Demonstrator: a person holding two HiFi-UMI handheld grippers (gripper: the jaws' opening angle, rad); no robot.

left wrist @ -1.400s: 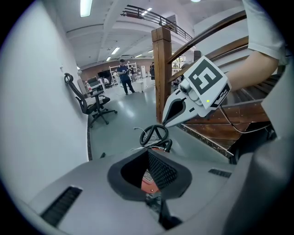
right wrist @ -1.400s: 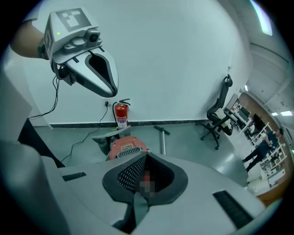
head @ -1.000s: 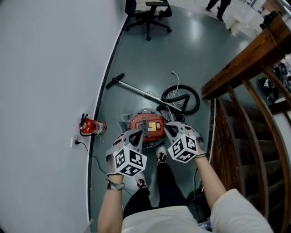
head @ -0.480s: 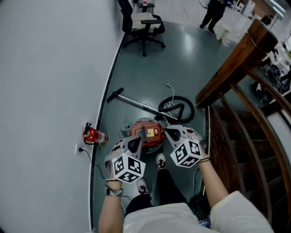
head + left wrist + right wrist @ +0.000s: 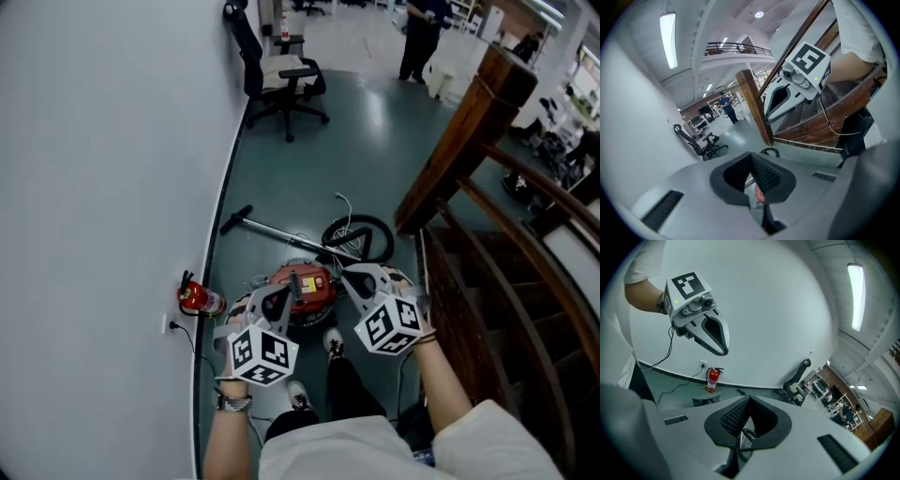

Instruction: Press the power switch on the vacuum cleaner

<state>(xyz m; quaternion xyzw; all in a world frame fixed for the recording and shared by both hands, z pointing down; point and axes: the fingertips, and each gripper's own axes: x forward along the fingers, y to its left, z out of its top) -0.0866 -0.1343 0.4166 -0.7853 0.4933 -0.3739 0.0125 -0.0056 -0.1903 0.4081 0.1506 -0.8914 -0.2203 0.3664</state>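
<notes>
Low at the centre of the head view, the vacuum cleaner (image 5: 302, 284) sits on the floor (image 5: 375, 122) close to the wall (image 5: 94, 141). Its wand (image 5: 281, 232) lies flat and its hose (image 5: 390, 236) is looped just behind it, so it looks parked rather than in use. A fire extinguisher (image 5: 199, 298) lies to its left beneath a wall socket (image 5: 167, 324). A cord leaves that socket, though I cannot tell whether it belongs to the machine. The power switch is too small to pick out on the red body. Both tools hang well above the cleaner, one on either side of it in the frame, tips angled down towards it. That reads as a stance over the target, not contact with it. The left hand-held gripper (image 5: 277, 298) has its ribbed pads brought together, and nothing sits between them. Only a sliver of the red body shows through the notch below. The right hand-held gripper (image 5: 351, 276) is likewise fully closed and empty, touching nothing. Closed jaws make sense here, I judge, since a single blunt tip would press a switch more surely than two spread ones.
</notes>
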